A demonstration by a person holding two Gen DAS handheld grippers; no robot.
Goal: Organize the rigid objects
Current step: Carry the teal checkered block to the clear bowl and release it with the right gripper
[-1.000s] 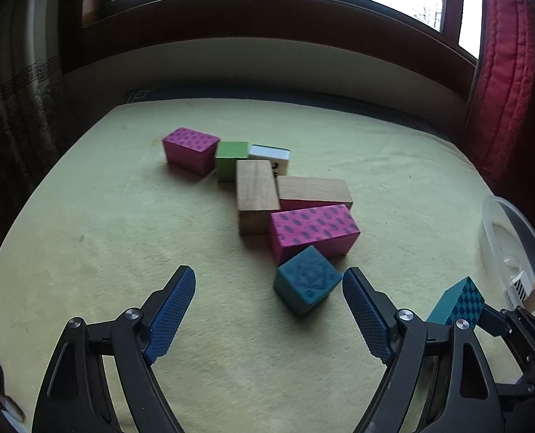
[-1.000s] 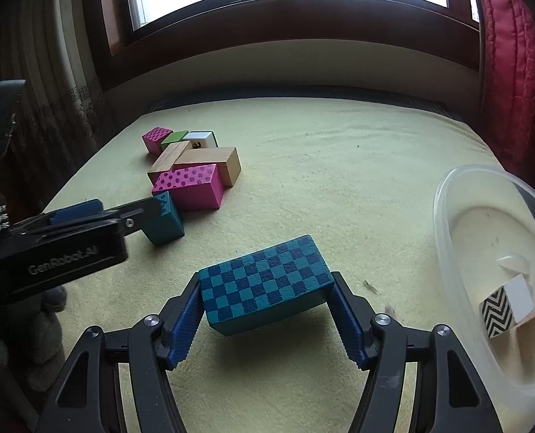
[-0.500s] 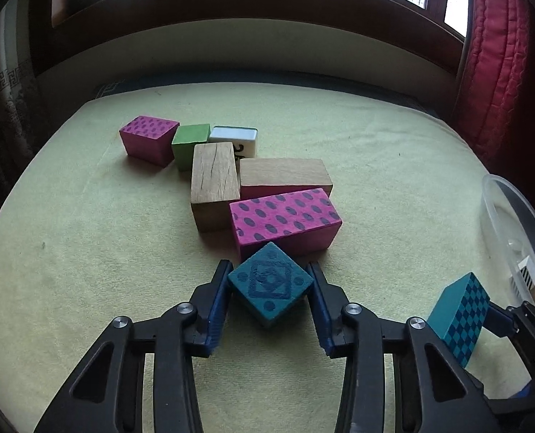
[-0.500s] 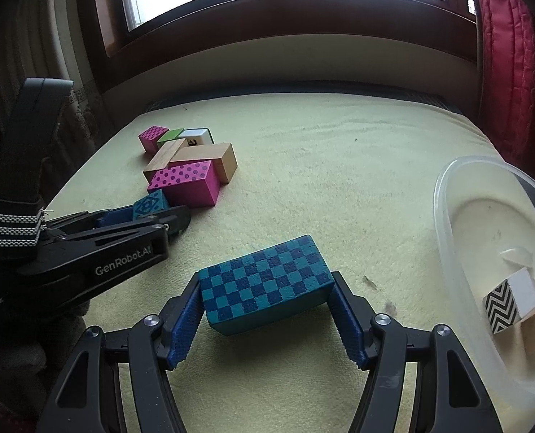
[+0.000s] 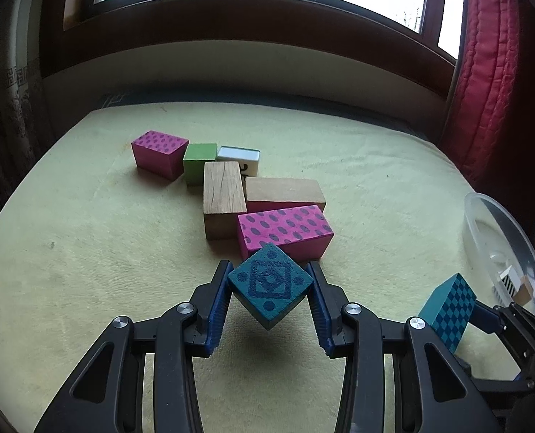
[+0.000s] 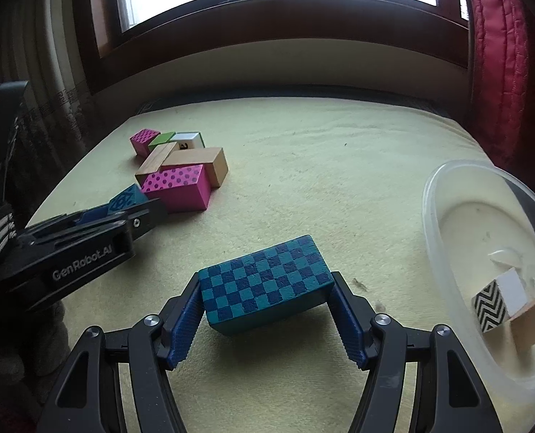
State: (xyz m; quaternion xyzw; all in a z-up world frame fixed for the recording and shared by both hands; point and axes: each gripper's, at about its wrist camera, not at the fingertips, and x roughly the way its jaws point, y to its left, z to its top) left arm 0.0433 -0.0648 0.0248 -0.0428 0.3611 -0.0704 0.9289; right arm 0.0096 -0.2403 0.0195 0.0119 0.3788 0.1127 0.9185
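Observation:
My left gripper [image 5: 269, 294] is shut on a teal cube [image 5: 269, 285] with a diamond print and holds it just above the yellow-green cloth, in front of a pink dotted block [image 5: 285, 229]. My right gripper [image 6: 267, 305] is shut on a teal checkered block [image 6: 265, 283] and holds it above the cloth, left of a clear plastic bowl [image 6: 444, 223]. The checkered block also shows in the left wrist view [image 5: 449, 310]. The teal cube also shows in the right wrist view [image 6: 126, 196].
A cluster of blocks lies on the cloth: two wooden blocks [image 5: 222, 195] [image 5: 283, 189], a green one [image 5: 198, 162], a white one [image 5: 238, 155], a small pink dotted one [image 5: 159, 153]. The bowl [image 5: 483, 216] holds a zigzag cube [image 6: 496, 303] and a wooden cube [image 6: 530, 321]. Red curtain [image 5: 491, 72] at right.
My left gripper moved forward, closed on the teal cube and lifted it off the cloth. My right gripper kept holding the checkered block nearly still.

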